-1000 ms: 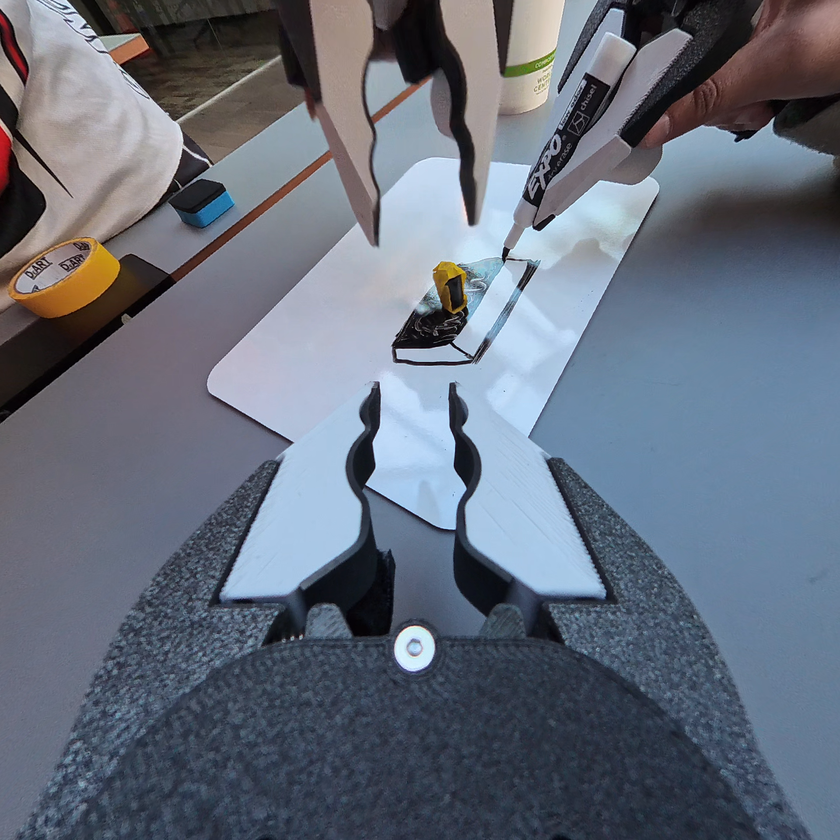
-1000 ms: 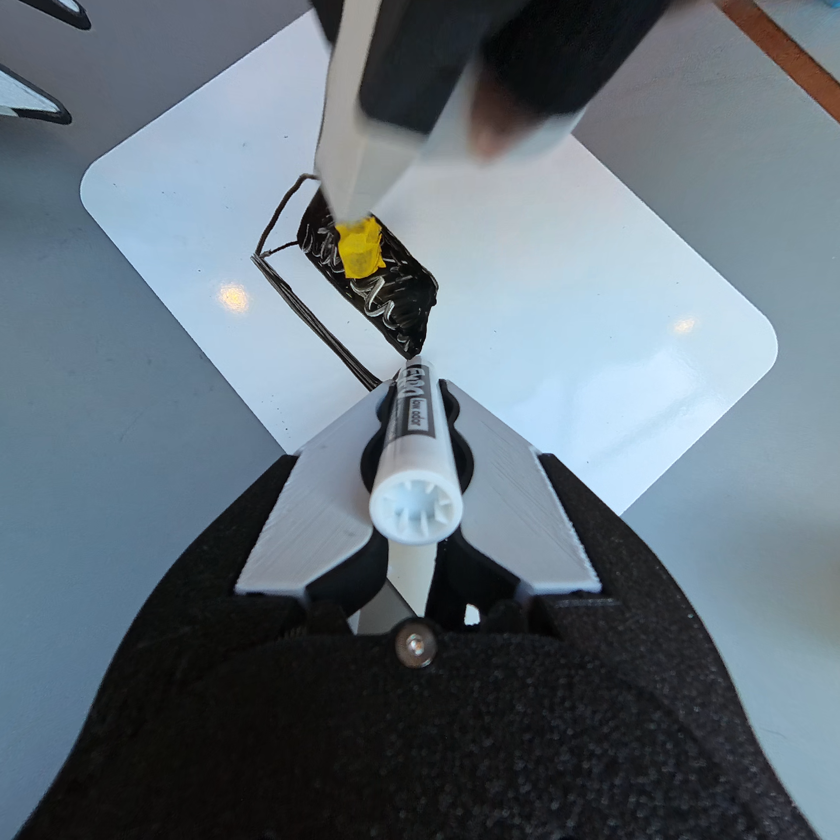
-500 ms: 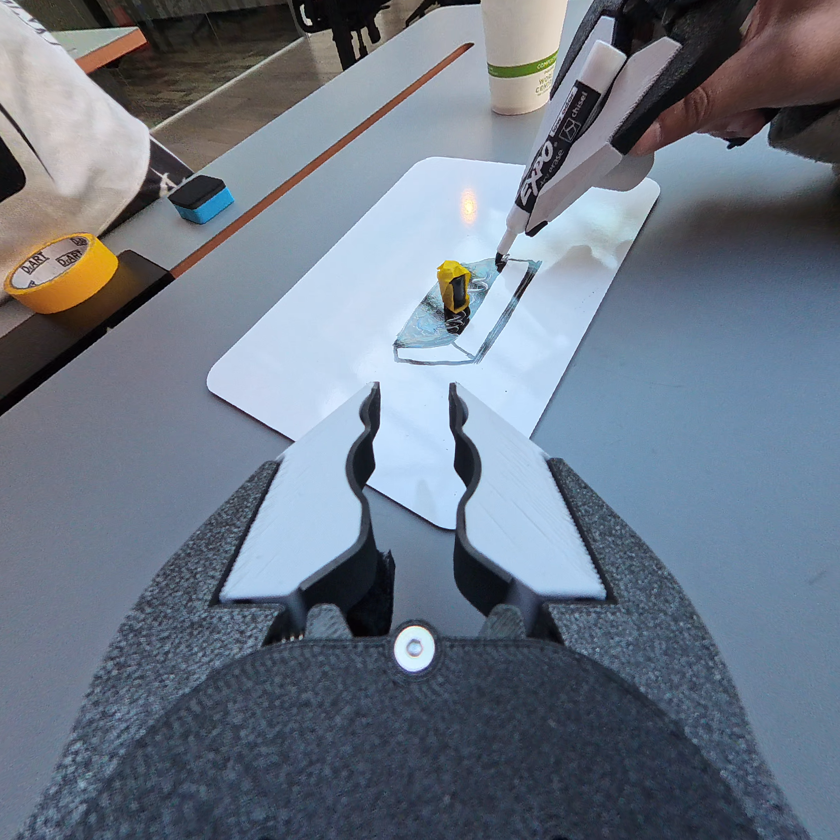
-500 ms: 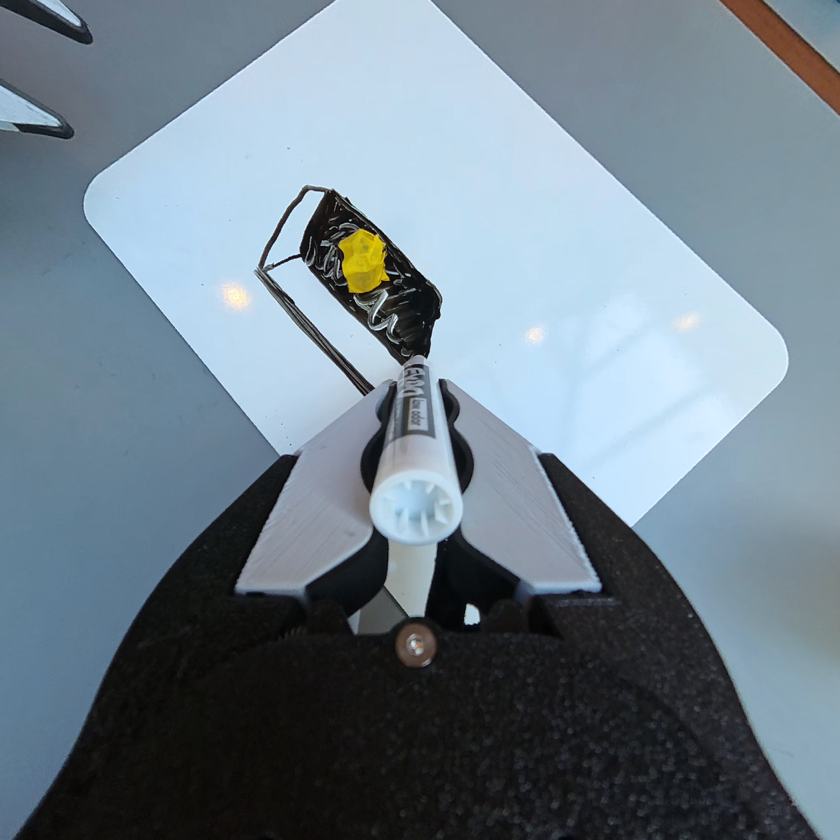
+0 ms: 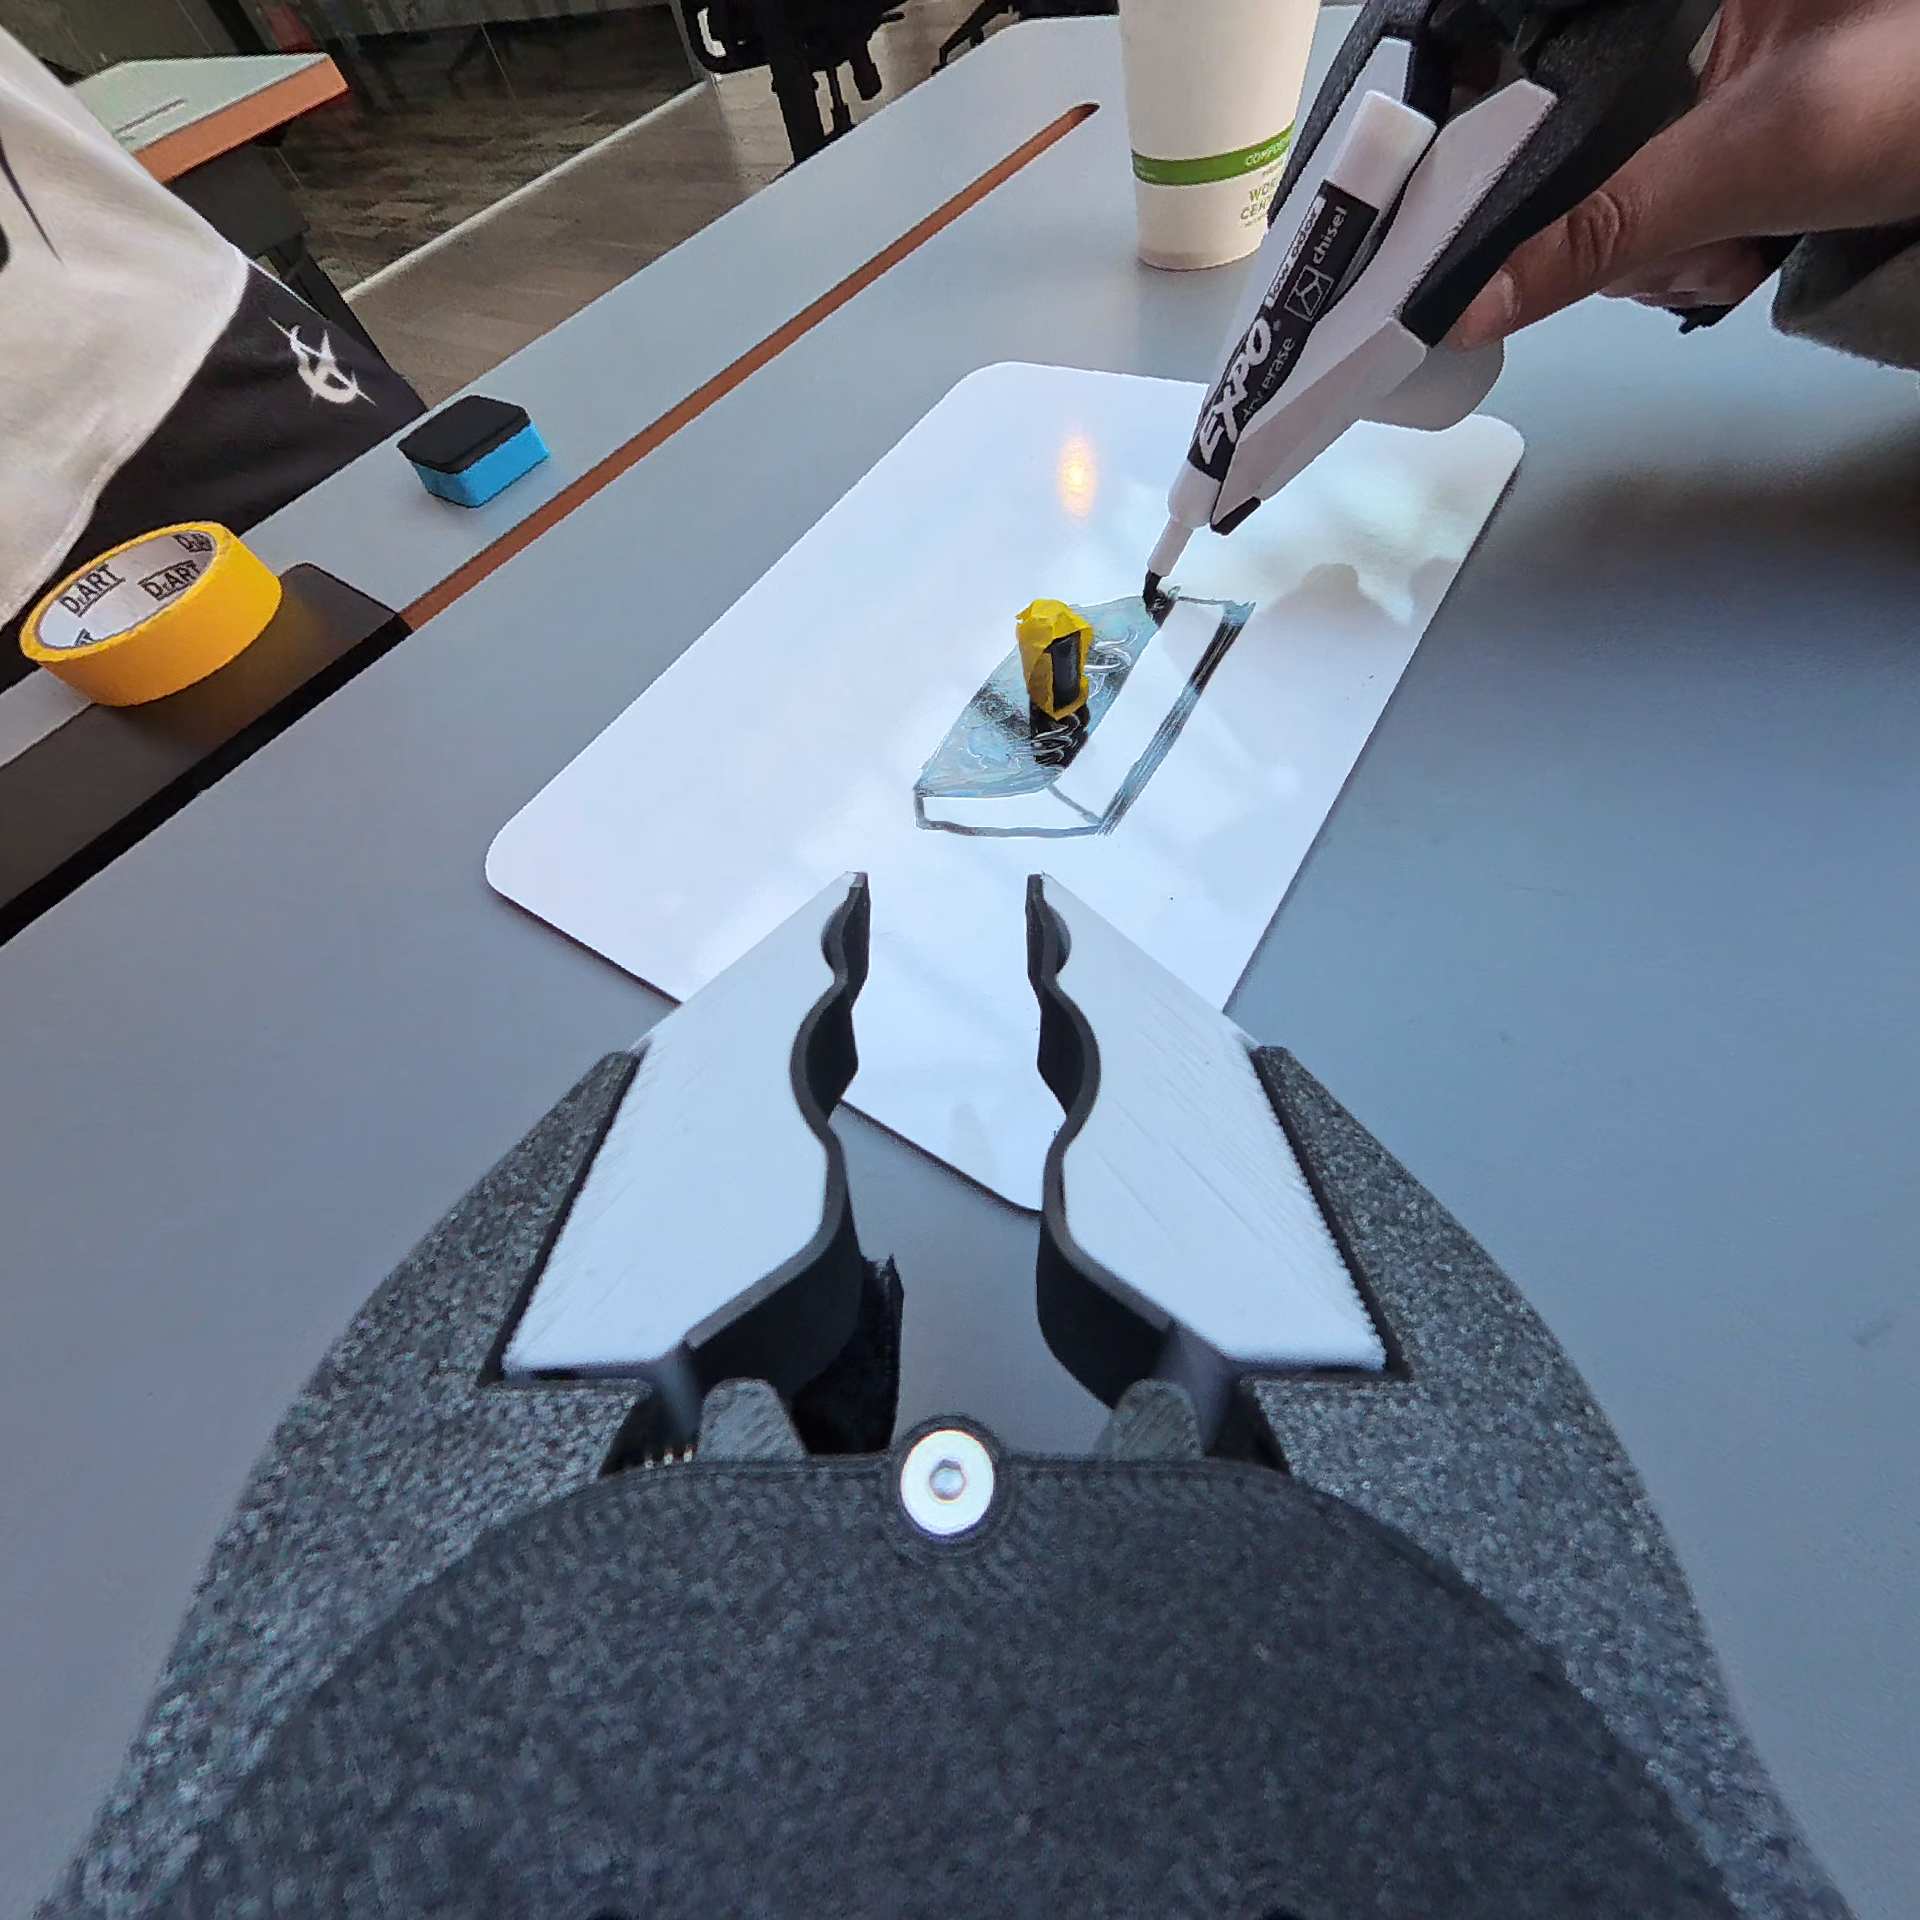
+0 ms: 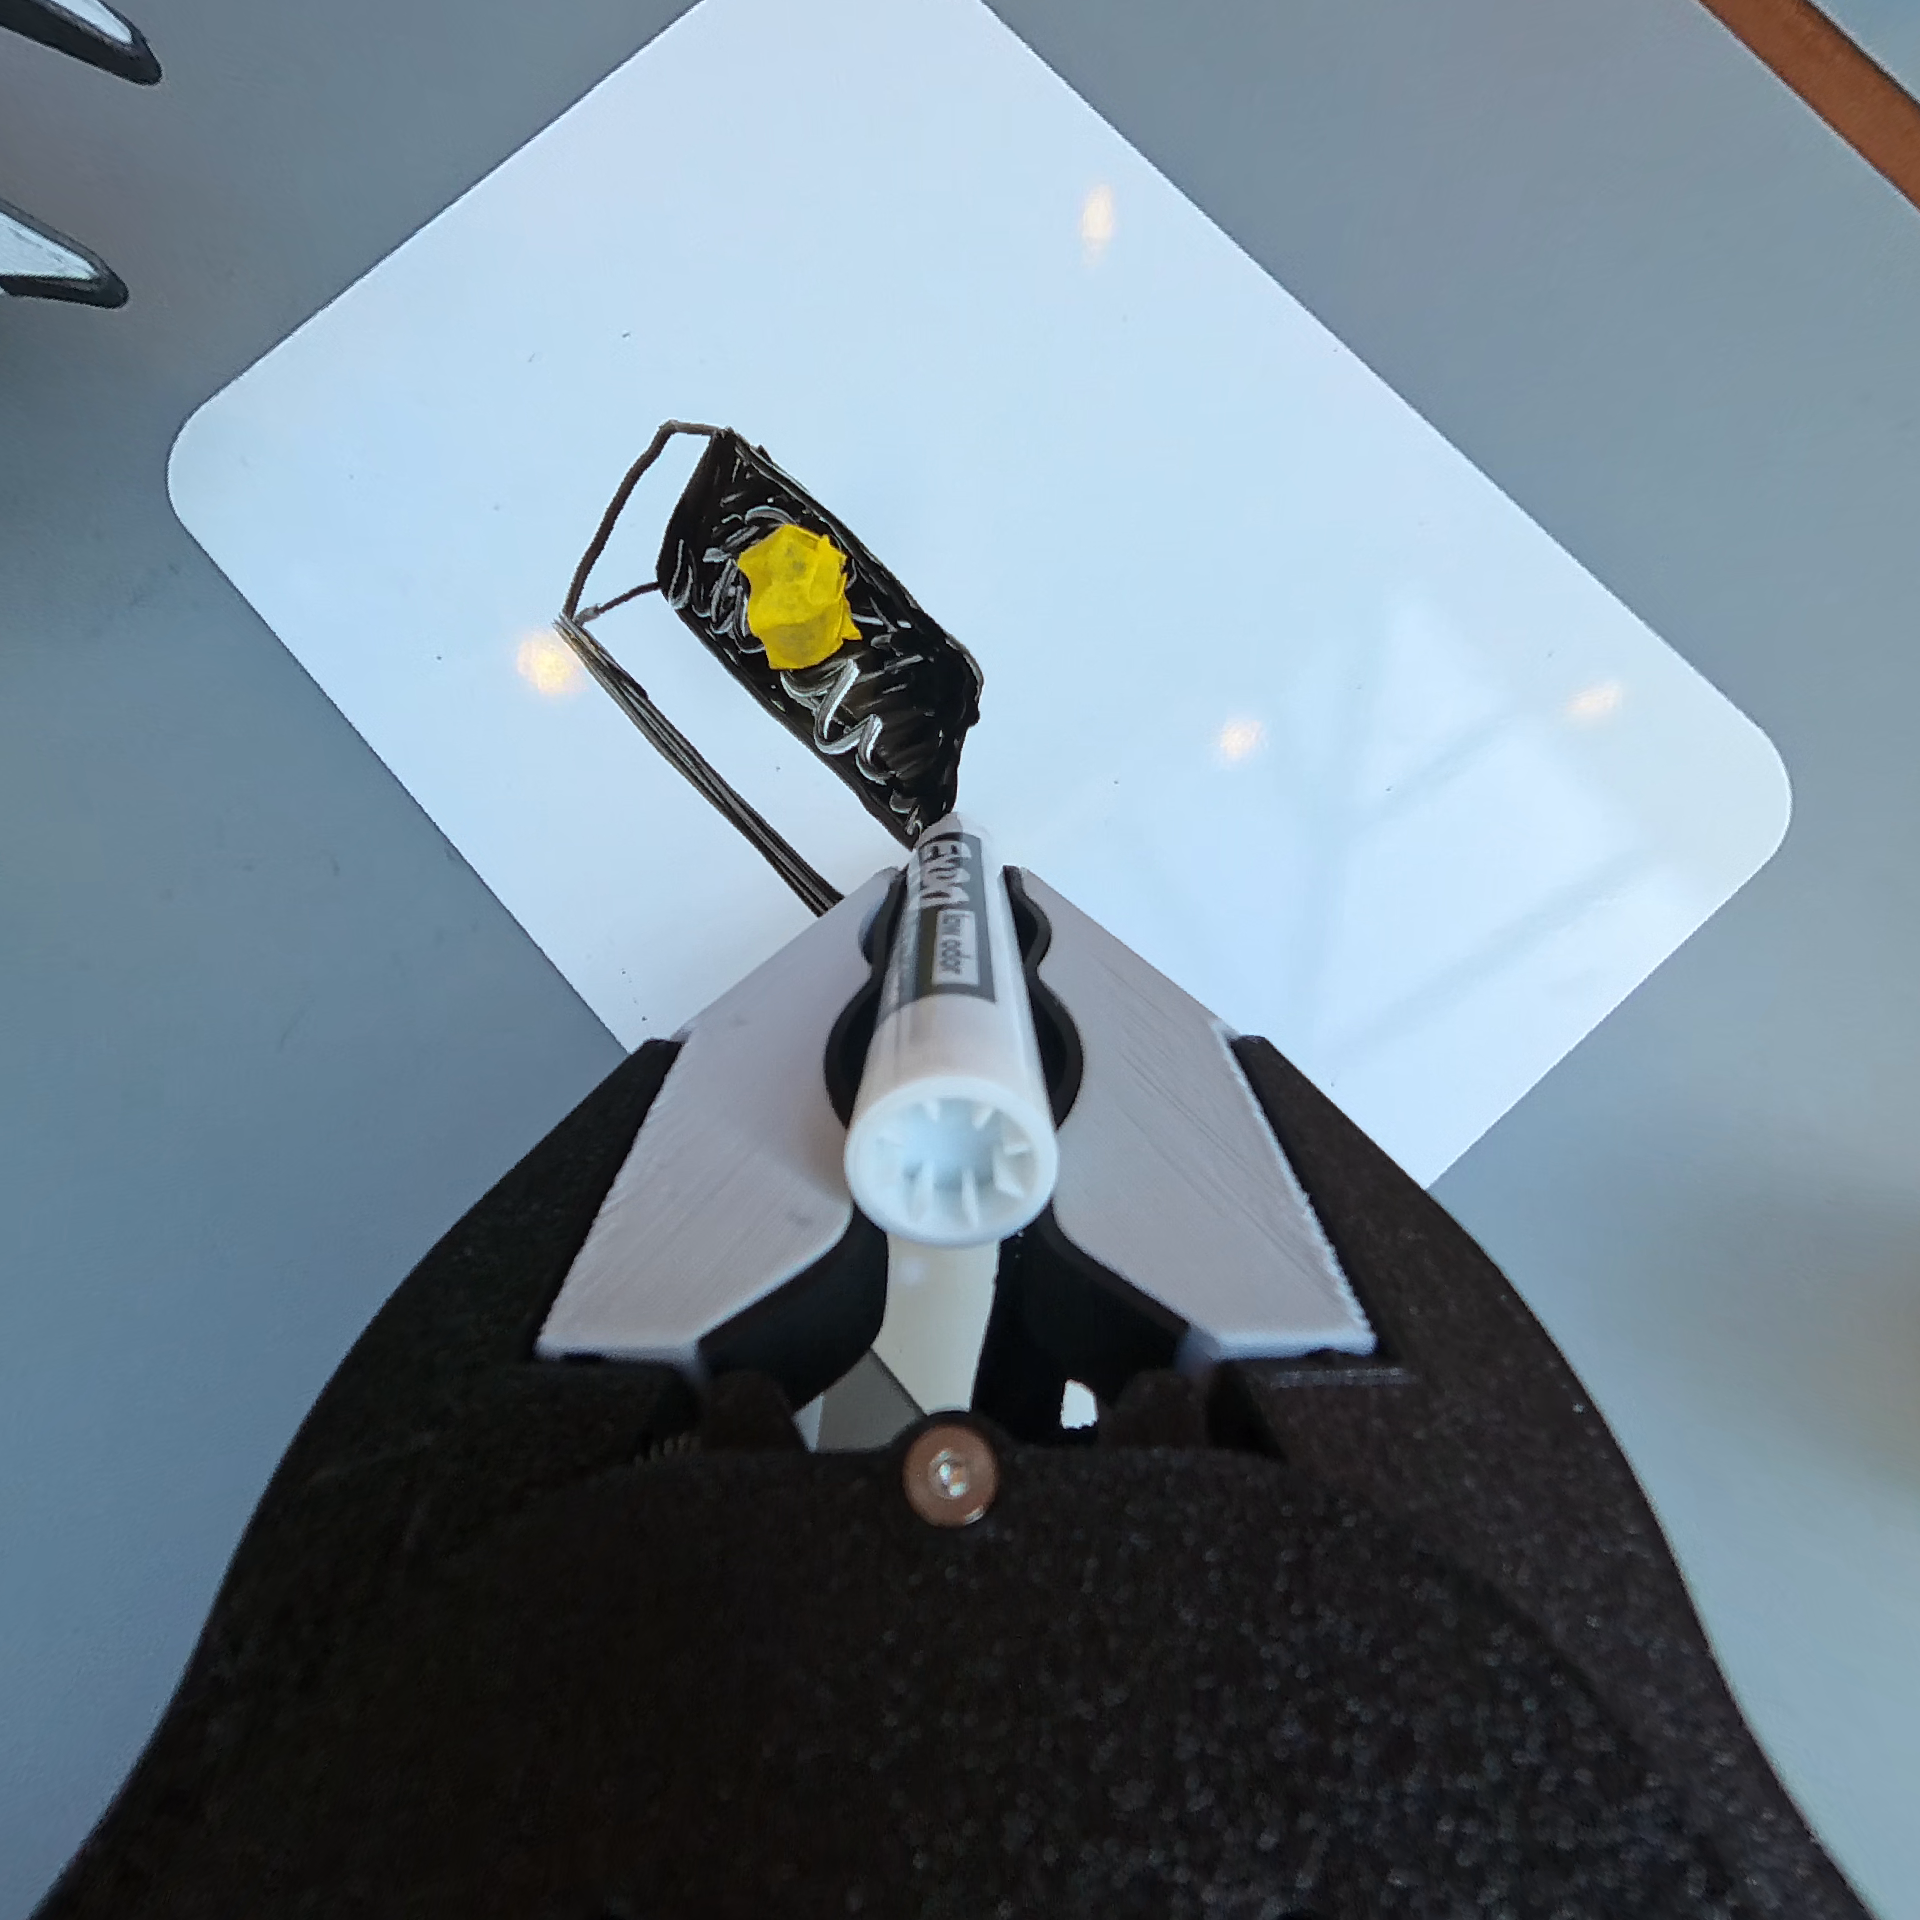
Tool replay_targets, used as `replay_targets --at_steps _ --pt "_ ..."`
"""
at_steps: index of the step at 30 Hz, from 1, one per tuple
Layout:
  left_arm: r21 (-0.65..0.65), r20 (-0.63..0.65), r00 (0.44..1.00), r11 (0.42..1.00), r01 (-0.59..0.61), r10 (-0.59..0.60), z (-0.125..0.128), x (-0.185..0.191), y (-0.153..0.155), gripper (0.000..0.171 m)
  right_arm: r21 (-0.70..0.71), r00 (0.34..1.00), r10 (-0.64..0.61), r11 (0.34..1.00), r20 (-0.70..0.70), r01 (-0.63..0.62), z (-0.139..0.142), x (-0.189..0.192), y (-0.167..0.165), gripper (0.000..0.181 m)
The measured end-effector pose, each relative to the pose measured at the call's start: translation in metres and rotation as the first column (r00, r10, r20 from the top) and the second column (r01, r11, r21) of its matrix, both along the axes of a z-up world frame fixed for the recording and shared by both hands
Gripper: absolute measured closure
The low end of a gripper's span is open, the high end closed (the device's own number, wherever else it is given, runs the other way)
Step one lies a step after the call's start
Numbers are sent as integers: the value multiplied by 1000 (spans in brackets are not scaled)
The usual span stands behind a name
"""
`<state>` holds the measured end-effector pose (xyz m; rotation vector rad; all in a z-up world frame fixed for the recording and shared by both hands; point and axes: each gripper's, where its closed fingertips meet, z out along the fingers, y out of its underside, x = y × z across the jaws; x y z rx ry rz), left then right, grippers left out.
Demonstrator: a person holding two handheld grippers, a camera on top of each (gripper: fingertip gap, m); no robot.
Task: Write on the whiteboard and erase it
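Observation:
A white board (image 5: 790,707) (image 6: 1247,436) lies flat on the grey table. A black drawn shape (image 5: 1039,769) (image 6: 894,727), partly filled in, is on it, with a small yellow-taped piece (image 5: 1051,655) (image 6: 795,608) standing in the filled part. My right gripper (image 6: 951,894) (image 5: 1340,395) is shut on a white and black marker (image 6: 956,1018) (image 5: 1268,322), whose tip touches the board at the far corner of the shape. My left gripper (image 5: 945,894) is open and empty, low over the board's near corner; its fingertips (image 6: 62,275) show at the top left of the right wrist view.
A paper cup (image 5: 1210,125) stands beyond the board. A blue and black eraser (image 5: 473,447), a roll of yellow tape (image 5: 151,613) and a person in white and black clothing (image 5: 114,312) are at the left. A hand (image 5: 1704,197) holds the right gripper.
A third gripper that hung over the yellow piece one second ago has left the view. The marker tip has shifted a little along the shape's far edge. My left gripper has not moved.

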<state>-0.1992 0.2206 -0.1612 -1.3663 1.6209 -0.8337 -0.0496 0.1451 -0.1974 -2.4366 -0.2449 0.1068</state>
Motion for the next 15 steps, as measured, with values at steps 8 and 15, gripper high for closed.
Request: replay_targets --at_steps 8,15 --pt "-20 1 1000 1000 -6 6 1 0 4 142 -8 1000 8 1000 -11 -8 0 0 9 164" --pt "-42 -3 1000 999 -4 4 0 0 4 142 -19 1000 7 1000 -15 -8 0 1 16 164"
